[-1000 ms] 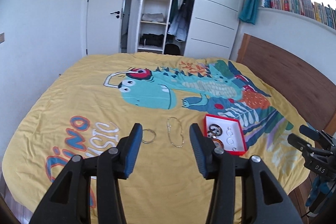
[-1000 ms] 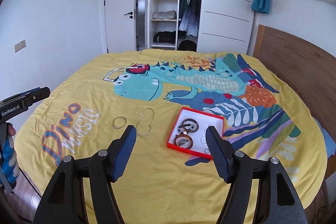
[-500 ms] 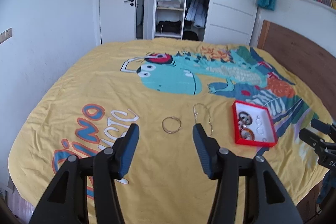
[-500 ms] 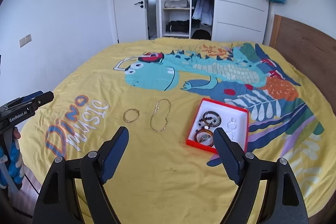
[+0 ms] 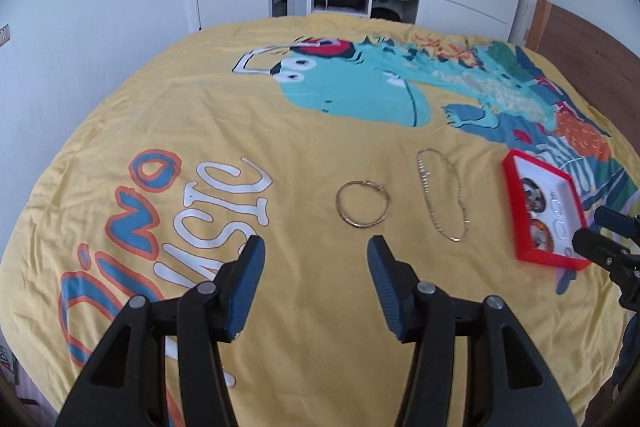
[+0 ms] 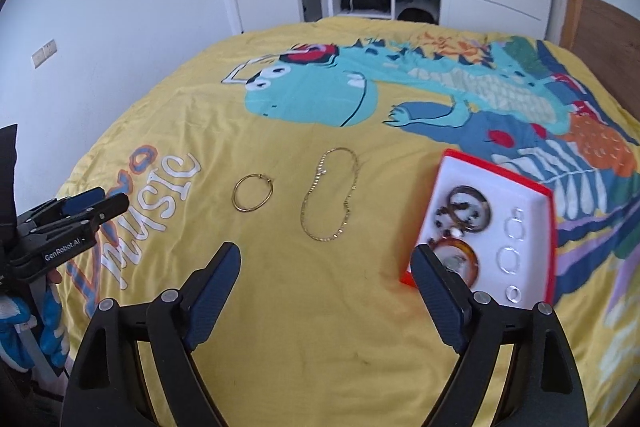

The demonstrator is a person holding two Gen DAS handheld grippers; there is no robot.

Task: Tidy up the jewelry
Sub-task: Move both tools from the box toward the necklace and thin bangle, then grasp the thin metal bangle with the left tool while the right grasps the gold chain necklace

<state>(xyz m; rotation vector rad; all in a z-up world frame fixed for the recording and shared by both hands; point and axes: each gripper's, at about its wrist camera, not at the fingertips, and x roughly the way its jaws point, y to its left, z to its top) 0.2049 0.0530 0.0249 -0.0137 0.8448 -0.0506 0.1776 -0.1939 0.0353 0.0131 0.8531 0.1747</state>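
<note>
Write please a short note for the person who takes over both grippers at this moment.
Left hand-held gripper: open, empty, jaws just widened, short of the gold bangle.
Right hand-held gripper: open, empty, jaws just widened.
Gold chain lies beside the bangle on the yellow bedspread.
Done: red box already holds bracelets and rings.
Left: bangle and chain into the box.

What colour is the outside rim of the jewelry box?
Red, with a white inside; the box shows best in the right wrist view.

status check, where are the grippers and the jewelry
Both hand-held grippers open, empty, above the bedspread. Gold bangle and chain loose beside red box. Nothing blocking.
</note>
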